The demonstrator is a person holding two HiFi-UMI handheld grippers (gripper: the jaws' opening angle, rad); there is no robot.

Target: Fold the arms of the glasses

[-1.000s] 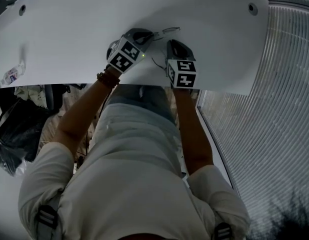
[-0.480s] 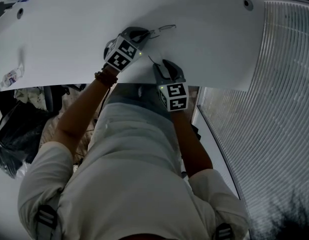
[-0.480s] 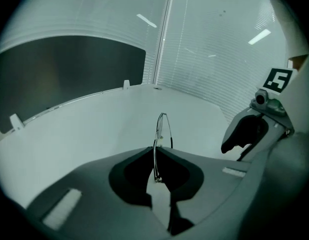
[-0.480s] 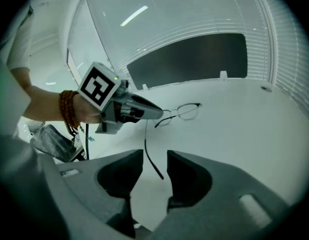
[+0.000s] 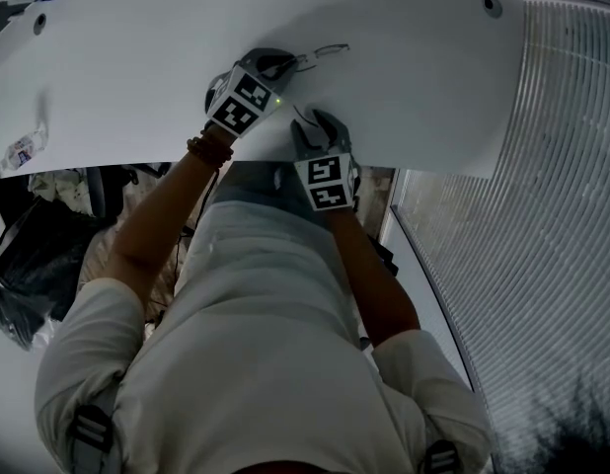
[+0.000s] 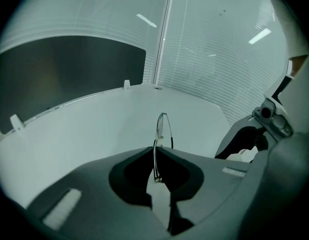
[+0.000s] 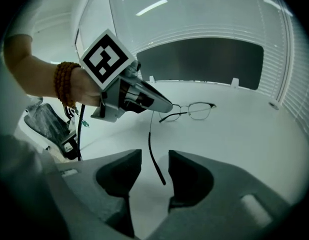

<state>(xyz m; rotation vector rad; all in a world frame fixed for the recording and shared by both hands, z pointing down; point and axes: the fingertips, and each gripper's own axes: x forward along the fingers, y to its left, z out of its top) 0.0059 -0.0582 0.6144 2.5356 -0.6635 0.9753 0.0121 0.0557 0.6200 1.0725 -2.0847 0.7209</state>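
Thin wire-rimmed glasses (image 5: 325, 55) lie on the white table (image 5: 137, 57). My left gripper (image 5: 285, 67) is shut on the frame (image 6: 155, 159) near one hinge, and a lens (image 6: 163, 129) stands up just past its jaws. The temple arm (image 7: 149, 134) on my side swings out from that hinge and runs between the jaws of my right gripper (image 7: 154, 153). Those jaws have just been opening and stand apart, with neither pad pressing on the arm. The right gripper (image 5: 310, 124) sits close behind the left gripper (image 7: 129, 96), near the table's front edge.
A small crumpled plastic item (image 5: 24, 148) lies at the table's left edge. Dark bags (image 5: 29, 255) sit on the floor below at left. Slatted blinds (image 5: 542, 215) fill the right side. A round hole (image 5: 495, 6) marks the table's far right corner.
My right gripper has moved left and back toward the table's front edge, and its jaws have parted. The temple arm has swung with it. The left gripper has kept still.
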